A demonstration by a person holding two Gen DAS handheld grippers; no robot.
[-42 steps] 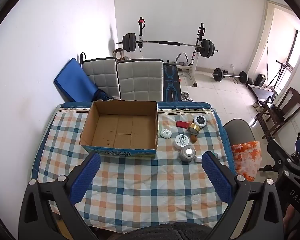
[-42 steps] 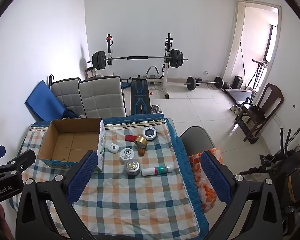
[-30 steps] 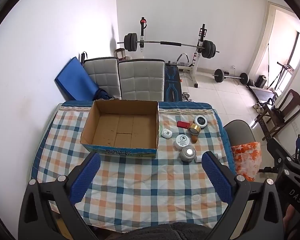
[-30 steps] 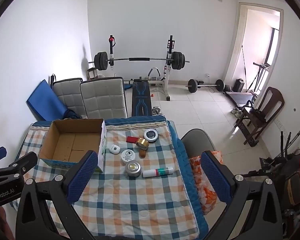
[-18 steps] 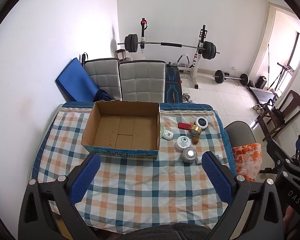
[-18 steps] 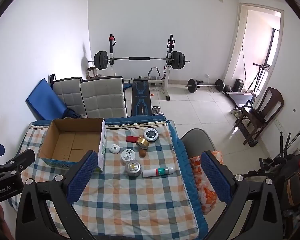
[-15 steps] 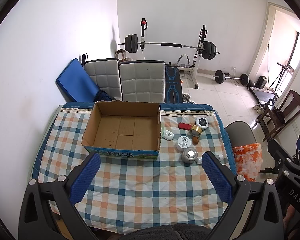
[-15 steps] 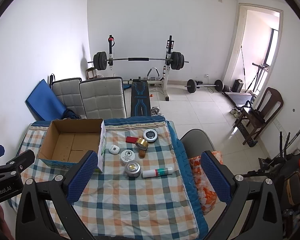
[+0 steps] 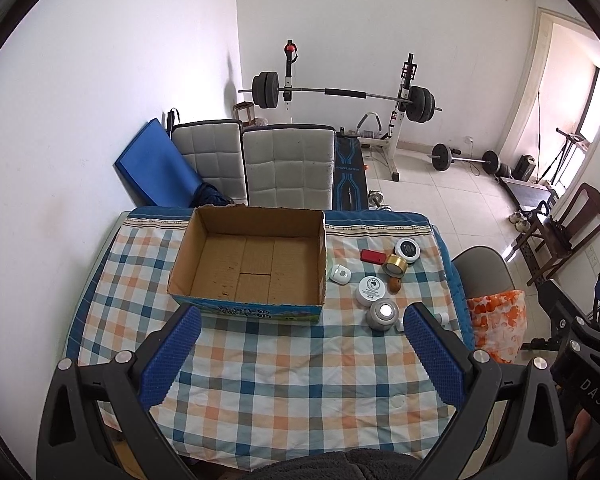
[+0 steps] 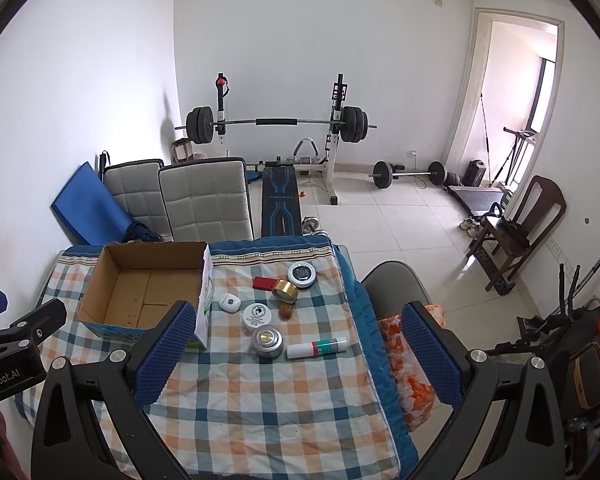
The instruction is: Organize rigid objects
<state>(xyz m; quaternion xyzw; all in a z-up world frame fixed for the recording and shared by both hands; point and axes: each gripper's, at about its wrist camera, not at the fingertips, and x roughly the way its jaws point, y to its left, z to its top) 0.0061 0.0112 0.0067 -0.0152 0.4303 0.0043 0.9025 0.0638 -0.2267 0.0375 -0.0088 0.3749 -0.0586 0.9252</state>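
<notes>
An open, empty cardboard box (image 9: 256,258) (image 10: 144,292) sits on the checked tablecloth (image 9: 284,368). To its right lie a silver tin (image 9: 382,313) (image 10: 267,342), a white jar (image 10: 257,315), a white tube (image 10: 317,348), a gold tape roll (image 10: 285,290), a red case (image 10: 265,283), a round black-faced tin (image 10: 301,274), a small white device (image 10: 229,302) and a brown nut (image 10: 286,310). My left gripper (image 9: 300,352) and right gripper (image 10: 296,352) are open, empty and high above the table's near side.
Two padded chairs (image 9: 288,168) stand behind the table, a grey chair (image 10: 392,288) with an orange bag (image 10: 412,364) at its right. A weight bench and barbell (image 10: 276,124) stand by the far wall. A wooden chair (image 10: 516,232) is at right.
Both views have shifted only slightly; the grippers hover almost still above the table. Nothing on the table has moved.
</notes>
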